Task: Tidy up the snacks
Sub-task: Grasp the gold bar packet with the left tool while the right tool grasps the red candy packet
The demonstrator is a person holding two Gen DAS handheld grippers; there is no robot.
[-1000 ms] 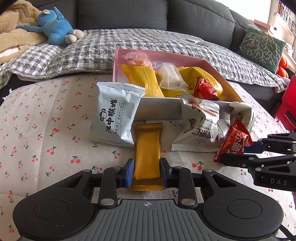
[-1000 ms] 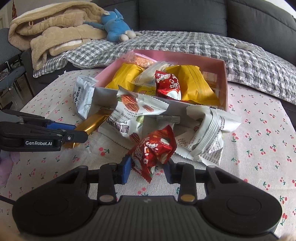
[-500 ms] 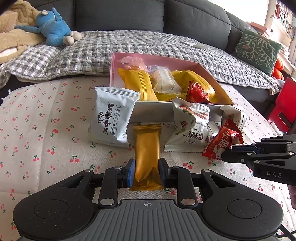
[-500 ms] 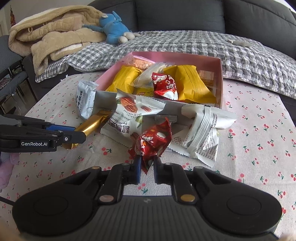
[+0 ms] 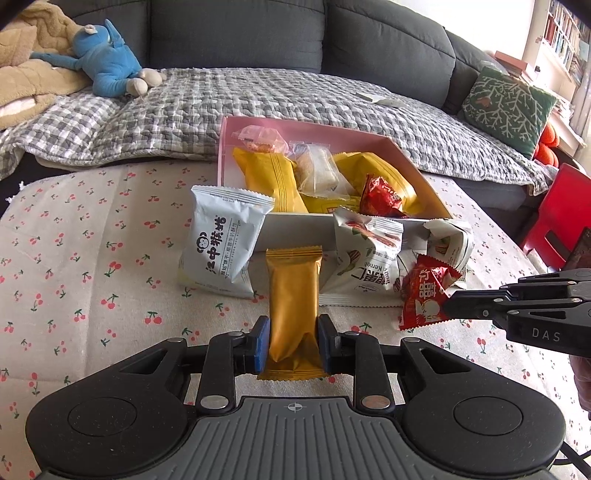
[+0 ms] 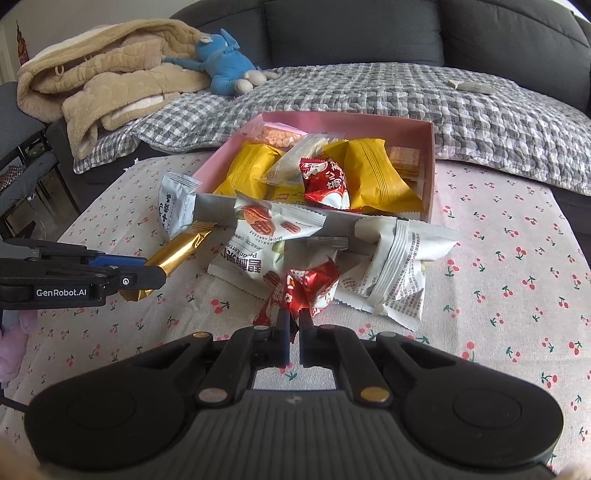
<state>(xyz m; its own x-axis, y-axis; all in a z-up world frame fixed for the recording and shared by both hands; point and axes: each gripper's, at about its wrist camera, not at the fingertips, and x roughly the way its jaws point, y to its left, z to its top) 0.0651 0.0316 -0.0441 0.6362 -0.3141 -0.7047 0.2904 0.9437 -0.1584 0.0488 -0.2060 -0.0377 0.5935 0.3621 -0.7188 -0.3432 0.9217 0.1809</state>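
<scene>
On a cherry-print tablecloth [image 5: 92, 258] before a grey sofa [image 6: 351, 33], both handheld grippers now grip snacks: a second ago the right gripper's [image 6: 294, 325] jaws stood apart around the red packet [image 6: 310, 288]; they have since pinched shut on its crumpled near end. The left gripper [image 5: 291, 339] keeps its narrow hold on the gold bar [image 5: 293, 295], pads pressed to both sides of it. With one snack in each tool, both look ready to be carried to the pink box [image 5: 229, 147] at twelve o'clock, which is already well filled with yellow bags [image 6: 373, 173] and another red packet.

In the left view, the pecan pouch [image 5: 364, 262] leans on the box's near wall at one o'clock and the monkey-print pouch [image 5: 221, 247] at eleven o'clock; a folded white pouch [image 6: 399, 266] slumps at two o'clock in the right view. These three crowd the direct path, so each load probably needs lifting over them. A blue plush toy [image 5: 107, 59] lies on the checked blanket [image 5: 240, 99] behind.
</scene>
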